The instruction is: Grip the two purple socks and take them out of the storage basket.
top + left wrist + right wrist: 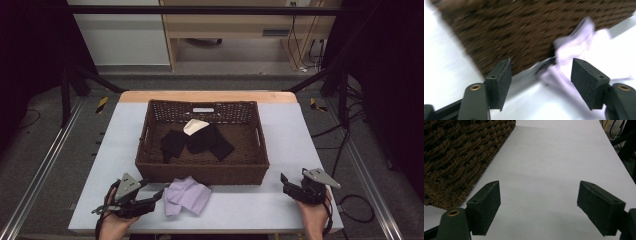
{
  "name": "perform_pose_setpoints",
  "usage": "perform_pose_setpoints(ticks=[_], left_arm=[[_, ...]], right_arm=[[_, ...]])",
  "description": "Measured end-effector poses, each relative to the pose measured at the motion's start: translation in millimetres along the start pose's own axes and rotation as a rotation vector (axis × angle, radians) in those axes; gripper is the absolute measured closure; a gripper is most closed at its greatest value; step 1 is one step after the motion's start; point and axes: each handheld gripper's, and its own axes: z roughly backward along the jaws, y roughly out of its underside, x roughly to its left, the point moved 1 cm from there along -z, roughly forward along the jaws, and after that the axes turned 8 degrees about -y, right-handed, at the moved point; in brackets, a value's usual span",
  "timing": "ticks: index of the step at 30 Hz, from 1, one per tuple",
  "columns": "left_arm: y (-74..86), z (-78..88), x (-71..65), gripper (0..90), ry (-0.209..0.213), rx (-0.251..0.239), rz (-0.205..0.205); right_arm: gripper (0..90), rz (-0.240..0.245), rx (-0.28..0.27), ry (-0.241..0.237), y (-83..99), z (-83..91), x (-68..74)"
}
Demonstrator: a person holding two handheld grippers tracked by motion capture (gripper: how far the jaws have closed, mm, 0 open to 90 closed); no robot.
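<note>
A lilac cloth (186,195) lies crumpled on the white table, just in front of a brown wicker basket (202,172). Inside the basket are black cloths (197,141) and a cream cloth (195,126). My left gripper (159,194) is low at the table's front left, pointing right at the lilac cloth. In the left gripper view its jaws (540,68) stand wide apart, with the lilac cloth (579,45) just ahead near the right pad and the basket wall (524,30) behind; the pads press on nothing. My right gripper (284,181) rests at the front right, open (539,192) over bare table.
The basket's corner (456,150) sits to the left of the right gripper's jaws. The table (300,130) has bare strips on either side of the basket. Black frame bars and cables surround the table on the floor.
</note>
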Motion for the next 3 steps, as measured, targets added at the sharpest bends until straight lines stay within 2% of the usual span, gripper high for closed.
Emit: perform_pose_setpoints(ticks=[3], left_arm=[[2.7,1.1,4.7,30.5,-0.008,0.005,0.022]], right_arm=[[18.2,0.003,-0.003,0.000,-0.4,1.3,0.5]])
